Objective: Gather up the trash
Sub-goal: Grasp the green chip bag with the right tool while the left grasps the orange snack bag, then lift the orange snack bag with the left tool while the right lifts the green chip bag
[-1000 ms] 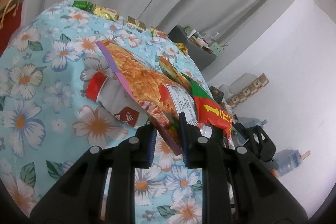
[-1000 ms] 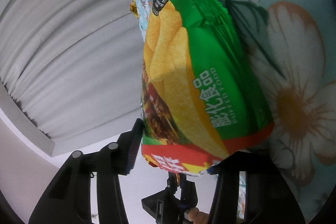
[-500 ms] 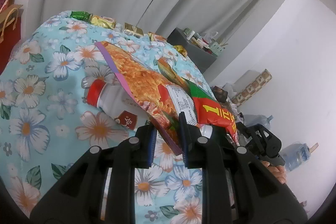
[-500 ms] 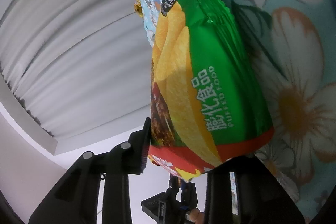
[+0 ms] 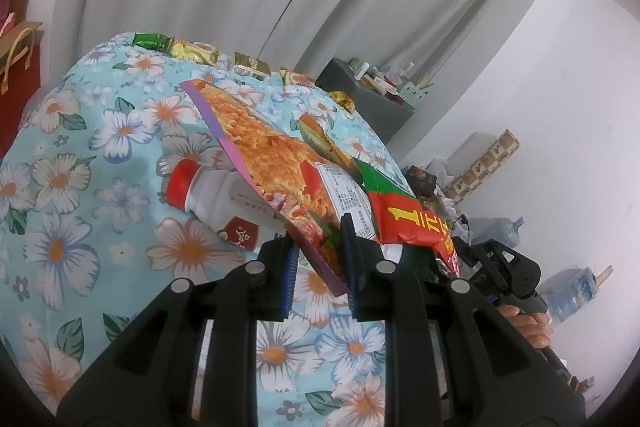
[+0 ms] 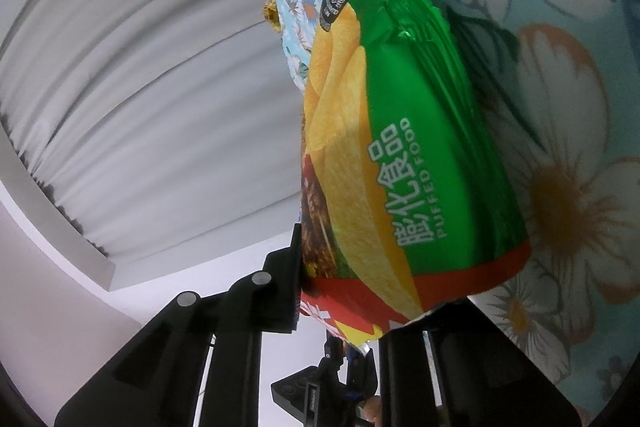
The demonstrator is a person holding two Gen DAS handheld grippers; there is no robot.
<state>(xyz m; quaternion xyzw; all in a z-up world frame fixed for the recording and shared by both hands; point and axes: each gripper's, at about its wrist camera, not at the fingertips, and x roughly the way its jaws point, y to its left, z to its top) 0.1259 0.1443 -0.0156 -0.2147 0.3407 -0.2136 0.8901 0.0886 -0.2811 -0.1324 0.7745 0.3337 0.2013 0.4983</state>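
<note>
Between the right gripper's [image 6: 340,291] jaws sits the near red end of the green chip bag [image 6: 400,147]; the jaws have just been closing and now pinch it. Bag lies on the floral tablecloth [image 6: 560,187], long axis straight ahead of the gripper. Left gripper [image 5: 318,267] clamps the orange snack bag's [image 5: 272,155] near corner, beside a red-capped bottle [image 5: 212,195].

Glossy foil is gleaming on the green chip bag [image 6: 420,131], the orange snack bag [image 5: 272,155] is shining too, and the floral tablecloth [image 5: 80,155] is looking soft, matt cloth.
</note>
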